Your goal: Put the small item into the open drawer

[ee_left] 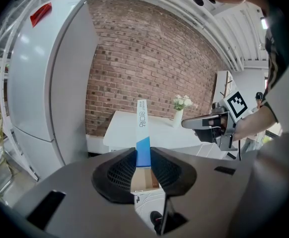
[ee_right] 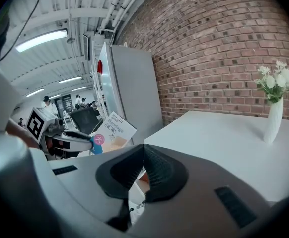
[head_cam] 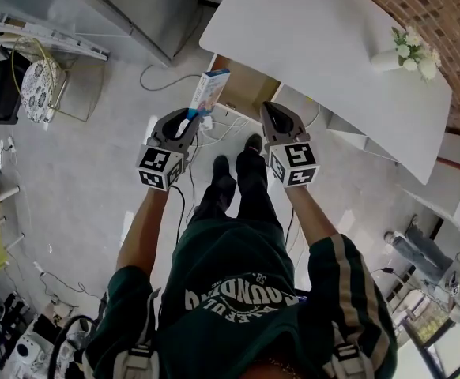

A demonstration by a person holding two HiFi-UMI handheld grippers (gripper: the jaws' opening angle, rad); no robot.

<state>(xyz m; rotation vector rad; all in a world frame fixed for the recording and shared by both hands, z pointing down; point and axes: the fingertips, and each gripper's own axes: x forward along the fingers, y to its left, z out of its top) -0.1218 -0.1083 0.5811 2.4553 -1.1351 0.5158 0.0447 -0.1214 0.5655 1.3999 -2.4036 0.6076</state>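
Note:
The small item is a flat white and blue bandage box [head_cam: 211,91]. My left gripper [head_cam: 190,118] is shut on its lower blue end, and the box stands up out of the jaws [ee_left: 142,128]. Just ahead of it, the open drawer [head_cam: 250,85] shows its brown inside under the edge of the white table [head_cam: 317,38]. My right gripper [head_cam: 269,110] hovers beside the left one, before the drawer, jaws shut with nothing in them. The right gripper view shows the closed pads [ee_right: 143,150] and the box [ee_right: 110,132] off to the left.
A vase of white flowers [head_cam: 408,54] stands on the far right of the table. A grey fridge [ee_left: 50,93] is left of the table, against a brick wall. Cables [head_cam: 214,133] lie on the floor by the drawer. Shelving and clutter [head_cam: 24,77] fill the left side.

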